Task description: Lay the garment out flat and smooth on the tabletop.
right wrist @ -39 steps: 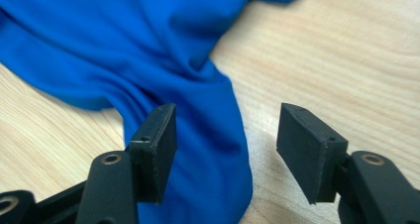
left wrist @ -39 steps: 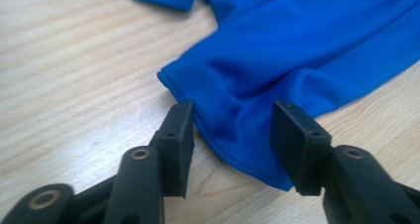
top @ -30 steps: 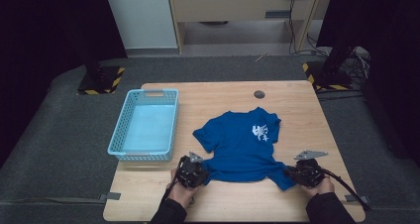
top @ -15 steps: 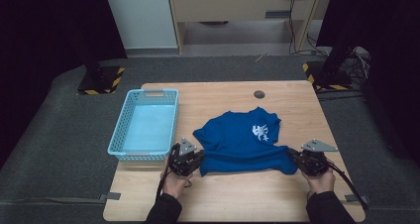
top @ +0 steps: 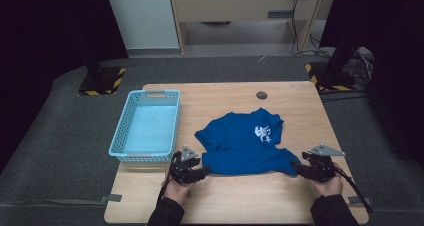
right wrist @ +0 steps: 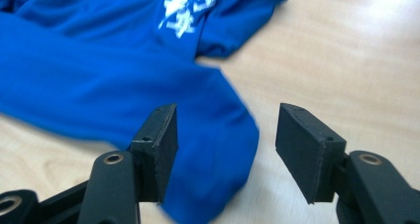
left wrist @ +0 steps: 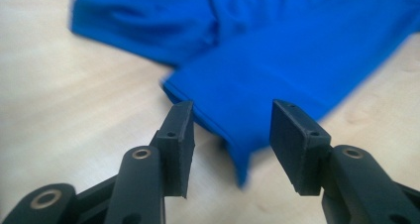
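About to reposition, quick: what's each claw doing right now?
Left claw: open, just released; blue shirt corner between jaws.
Right claw: open, just released; shirt hem between jaws.

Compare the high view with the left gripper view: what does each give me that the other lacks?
High view alone: the light blue basket, the shirt's white print, and the right gripper at the shirt's right corner. Left gripper view alone: close up, the left gripper has its jaws apart, just opened, with the shirt's hem corner between them and neither pad pressing it. Shared: the blue shirt on the wooden table.
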The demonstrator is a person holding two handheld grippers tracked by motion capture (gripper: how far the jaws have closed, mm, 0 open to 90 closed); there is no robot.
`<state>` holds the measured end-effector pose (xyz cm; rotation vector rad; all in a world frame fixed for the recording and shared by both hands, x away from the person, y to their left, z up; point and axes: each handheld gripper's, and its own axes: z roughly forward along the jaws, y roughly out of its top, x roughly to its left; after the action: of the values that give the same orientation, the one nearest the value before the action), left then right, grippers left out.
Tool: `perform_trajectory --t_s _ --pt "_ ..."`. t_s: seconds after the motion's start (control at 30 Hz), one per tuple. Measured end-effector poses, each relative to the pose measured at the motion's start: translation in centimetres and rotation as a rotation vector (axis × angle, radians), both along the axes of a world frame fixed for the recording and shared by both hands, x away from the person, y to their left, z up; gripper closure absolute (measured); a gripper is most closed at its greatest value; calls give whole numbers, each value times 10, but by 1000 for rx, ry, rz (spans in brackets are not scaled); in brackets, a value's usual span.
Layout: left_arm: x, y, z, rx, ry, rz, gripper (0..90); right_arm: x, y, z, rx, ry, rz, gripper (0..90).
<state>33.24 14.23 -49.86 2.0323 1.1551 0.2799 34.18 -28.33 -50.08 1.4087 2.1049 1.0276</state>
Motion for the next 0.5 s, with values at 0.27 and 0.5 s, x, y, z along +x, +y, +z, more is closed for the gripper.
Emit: perform_trajectory --t_s 0.27,0.5 --pt "1 -9 -13 30 90 23 640 -2 2 -15 -10 117 -2 486" --pt "-1 -19 -14 60 102 7 847 -3 0 -10 52 155 30 846"
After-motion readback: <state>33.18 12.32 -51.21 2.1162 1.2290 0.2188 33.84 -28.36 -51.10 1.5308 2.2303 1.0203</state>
